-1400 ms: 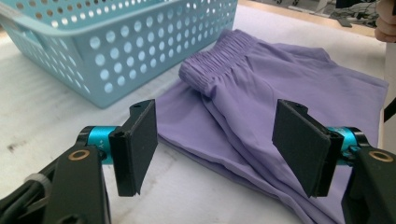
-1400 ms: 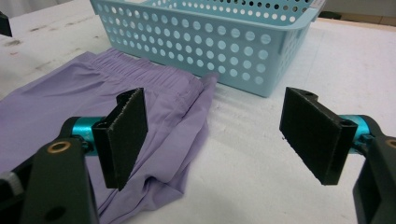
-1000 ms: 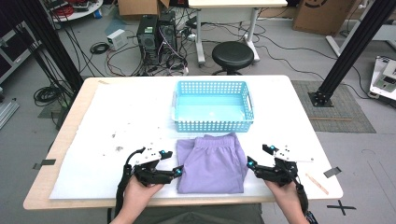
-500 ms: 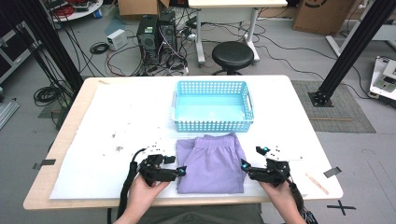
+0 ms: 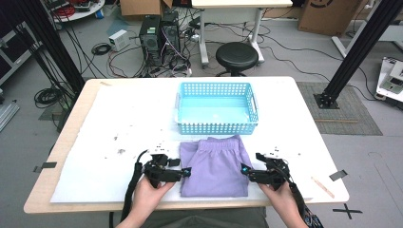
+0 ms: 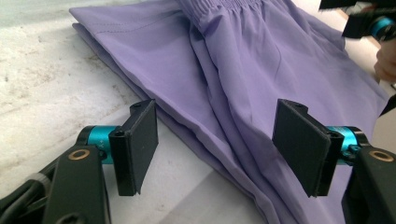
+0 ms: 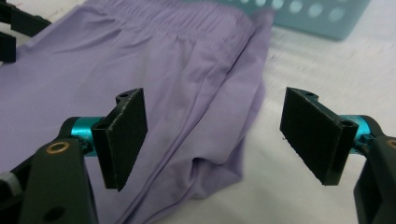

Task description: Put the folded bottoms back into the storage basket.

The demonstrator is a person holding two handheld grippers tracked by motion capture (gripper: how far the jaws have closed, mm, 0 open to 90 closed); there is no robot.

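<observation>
Now we have the purple shorts lying flat near the front edge of the worktop, waistband toward the blue basket that stands just behind them. We judge the cloth light, thin and limp: it will sag and slide rather than hold shape, so a hold on one layer would let the rest droop. Better, we think, to pinch the side edges low down, where the hem layers stack, catching all layers at once. Our left gripper sits at the left edge of the shorts, jaws spread wide with the folded edge running between them in the left gripper view, nothing clamped. Our right gripper mirrors it at the right edge, jaws likewise apart over the hem corner. Both hands lie low near the front edge, grippers pointing inward toward each other.
</observation>
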